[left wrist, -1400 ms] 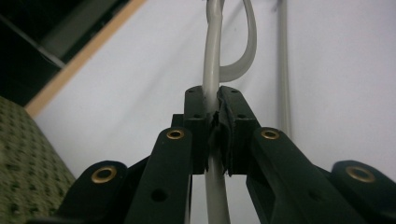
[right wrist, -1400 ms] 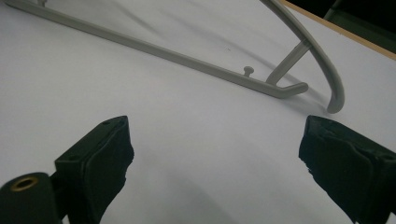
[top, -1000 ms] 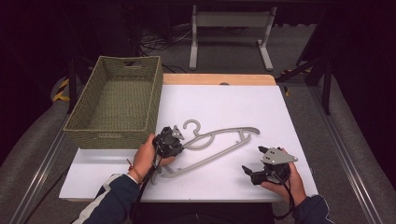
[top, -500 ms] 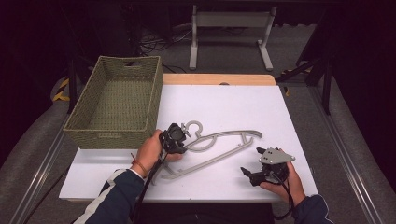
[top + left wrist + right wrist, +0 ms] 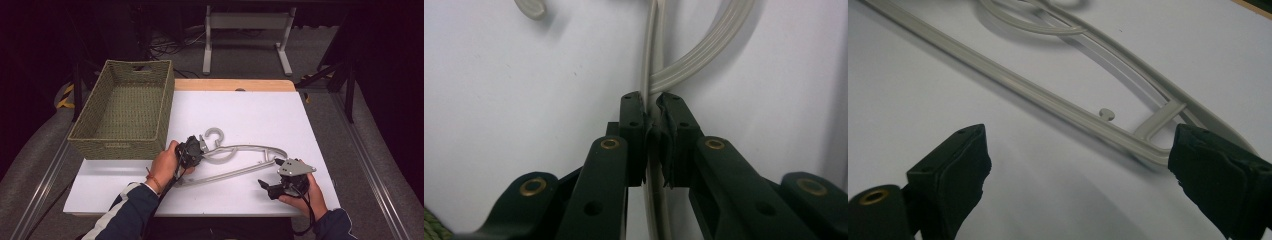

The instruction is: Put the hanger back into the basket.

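A pale grey plastic hanger [image 5: 240, 159] lies flat on the white table [image 5: 240, 115], its hook [image 5: 215, 135] pointing toward the basket. My left gripper [image 5: 197, 150] is shut on the hanger near its neck; in the left gripper view the black jaws pinch the thin grey bar [image 5: 653, 95] between their pads. My right gripper [image 5: 267, 189] rests low near the table's front right, open, jaws spread wide. The hanger's right end [image 5: 1153, 132] lies just beyond them in the right gripper view, untouched.
A woven olive basket [image 5: 127, 107] with nothing in it stands at the table's left, close to my left hand. A wooden strip [image 5: 232, 85] runs along the far edge. A grey metal stand [image 5: 245, 30] stands on the floor behind.
My left gripper has slid right along the hanger toward its neck and closed on the bar. The right gripper has shifted slightly and stays open.
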Demonstrator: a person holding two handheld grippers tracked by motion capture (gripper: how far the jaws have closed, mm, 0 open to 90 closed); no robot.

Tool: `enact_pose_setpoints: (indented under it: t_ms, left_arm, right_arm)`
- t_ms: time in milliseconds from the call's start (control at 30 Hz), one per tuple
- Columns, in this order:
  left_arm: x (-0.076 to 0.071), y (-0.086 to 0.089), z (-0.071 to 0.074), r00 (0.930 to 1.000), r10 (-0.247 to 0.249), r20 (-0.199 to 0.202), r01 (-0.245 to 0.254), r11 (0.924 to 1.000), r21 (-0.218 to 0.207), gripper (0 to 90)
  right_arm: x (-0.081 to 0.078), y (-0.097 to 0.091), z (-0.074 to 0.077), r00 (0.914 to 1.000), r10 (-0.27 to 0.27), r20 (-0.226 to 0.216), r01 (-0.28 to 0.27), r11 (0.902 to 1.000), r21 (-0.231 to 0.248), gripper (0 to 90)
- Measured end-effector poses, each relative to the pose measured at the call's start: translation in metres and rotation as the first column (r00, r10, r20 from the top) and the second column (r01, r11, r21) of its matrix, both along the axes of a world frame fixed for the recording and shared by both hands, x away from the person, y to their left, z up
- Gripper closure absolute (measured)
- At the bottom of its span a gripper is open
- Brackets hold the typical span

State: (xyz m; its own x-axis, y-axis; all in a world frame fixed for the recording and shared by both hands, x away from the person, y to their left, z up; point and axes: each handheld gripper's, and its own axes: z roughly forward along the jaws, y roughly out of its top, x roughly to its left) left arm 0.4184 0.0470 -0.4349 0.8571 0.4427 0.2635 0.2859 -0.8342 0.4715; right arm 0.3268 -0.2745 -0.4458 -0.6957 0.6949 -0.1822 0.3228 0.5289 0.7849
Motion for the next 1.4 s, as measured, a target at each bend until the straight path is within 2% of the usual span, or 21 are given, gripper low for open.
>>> enact_pose_setpoints:
  t_ms: [67,100,133,167,200,267,300,400,433,633,700,733,800,933,967,1033,1100,1167,1300,1333,1400]
  left_arm:
    - [-0.002,0.001,0.003,0.9984,0.013,0.054,-0.011,0.9996,-0.025,81.6]
    - [-0.002,0.001,0.003,0.9984,0.013,0.054,-0.011,0.9996,-0.025,81.7]
    - [-0.005,0.005,0.01,0.9943,0.029,0.102,-0.022,0.9977,-0.064,81.7]
    - [-0.007,0.007,0.014,0.9903,0.041,0.133,-0.03,0.9962,-0.081,81.7]
    - [-0.007,0.007,0.014,0.9903,0.041,0.133,-0.03,0.9962,-0.081,81.7]
    - [-0.011,0.012,0.024,0.9829,0.056,0.176,-0.035,0.9921,-0.12,81.7]
    - [-0.011,0.012,0.024,0.9829,0.056,0.176,-0.035,0.9921,-0.12,81.7]
    - [-0.012,0.017,0.032,0.9825,0.065,0.175,-0.036,0.9856,-0.165,81.7]
    - [-0.013,0.019,0.035,0.979,0.077,0.189,-0.044,0.9841,-0.172,81.7]
    - [-0.012,0.027,0.044,0.9792,0.094,0.18,-0.052,0.9723,-0.228,81.7]
    - [-0.013,0.027,0.045,0.9777,0.098,0.186,-0.053,0.9717,-0.23,81.7]
    - [-0.012,0.029,0.047,0.981,0.089,0.172,-0.046,0.969,-0.243,81.7]
    - [-0.014,0.032,0.051,0.9776,0.099,0.186,-0.05,0.9661,-0.253,81.8]
    - [-0.016,0.037,0.06,0.9776,0.1,0.185,-0.044,0.9575,-0.285,81.8]
    - [-0.017,0.038,0.062,0.9749,0.109,0.194,-0.049,0.9564,-0.288,81.8]
    - [-0.017,0.041,0.067,0.9766,0.107,0.187,-0.048,0.9535,-0.297,81.8]
    - [-0.02,0.043,0.071,0.9741,0.126,0.188,-0.063,0.949,-0.309,81.8]
    - [-0.02,0.044,0.075,0.976,0.123,0.179,-0.062,0.9471,-0.315,81.8]
    - [-0.019,0.053,0.101,0.9787,0.134,0.155,-0.074,0.9362,-0.344,81.7]
    - [-0.019,0.053,0.101,0.9787,0.134,0.155,-0.074,0.9362,-0.344,81.7]
    - [-0.017,0.058,0.111,0.9772,0.151,0.149,-0.088,0.9278,-0.363,81.8]
  right_arm:
    - [0.0,-0.002,0.001,0.9999,-0.009,0.006,0.009,1.0,0.005,9.5]
    - [0.0,-0.002,0.001,0.9999,-0.009,0.006,0.009,1.0,0.005,9.5]
    - [-0.001,-0.003,0.002,0.9998,-0.013,0.013,0.013,0.9999,0.011,9.5]
    - [-0.001,-0.004,0.003,0.9997,-0.015,0.018,0.015,0.9998,0.011,9.5]
    - [-0.001,-0.004,0.003,0.9997,-0.015,0.018,0.015,0.9998,0.011,9.5]
    - [-0.001,-0.004,0.004,0.9996,-0.019,0.023,0.019,0.9997,0.016,9.5]
    - [-0.001,-0.004,0.004,0.9996,-0.019,0.023,0.019,0.9997,0.016,9.5]
    - [-0.002,-0.003,0.004,0.9995,-0.016,0.028,0.016,0.9998,0.013,9.5]
    - [-0.002,-0.003,0.004,0.9995,-0.015,0.028,0.015,0.9998,0.013,9.5]
    - [-0.002,-0.003,0.005,0.9991,-0.018,0.039,0.018,0.9997,0.015,9.5]
    - [-0.003,-0.004,0.006,0.999,-0.017,0.042,0.017,0.9998,0.015,9.5]
    - [-0.003,-0.004,0.006,0.999,-0.017,0.042,0.017,0.9998,0.015,9.5]
    - [-0.003,-0.004,0.006,0.9988,-0.02,0.045,0.019,0.9997,0.017,9.5]
    - [-0.003,-0.004,0.006,0.9987,-0.021,0.046,0.02,0.9996,0.018,9.5]
    - [-0.003,-0.004,0.006,0.9987,-0.022,0.046,0.021,0.9996,0.019,9.5]
    - [-0.002,-0.004,0.006,0.9988,-0.023,0.043,0.022,0.9996,0.019,9.5]
    - [-0.002,-0.004,0.006,0.9987,-0.026,0.043,0.025,0.9995,0.02,9.5]
    - [-0.003,-0.003,0.006,0.9988,-0.024,0.043,0.023,0.9996,0.019,9.5]
    - [-0.003,-0.002,0.006,0.9989,-0.02,0.043,0.019,0.9997,0.017,9.5]
    - [-0.003,-0.002,0.006,0.999,-0.02,0.041,0.019,0.9997,0.016,9.5]
    - [-0.003,-0.002,0.006,0.9988,-0.022,0.043,0.021,0.9996,0.018,9.5]
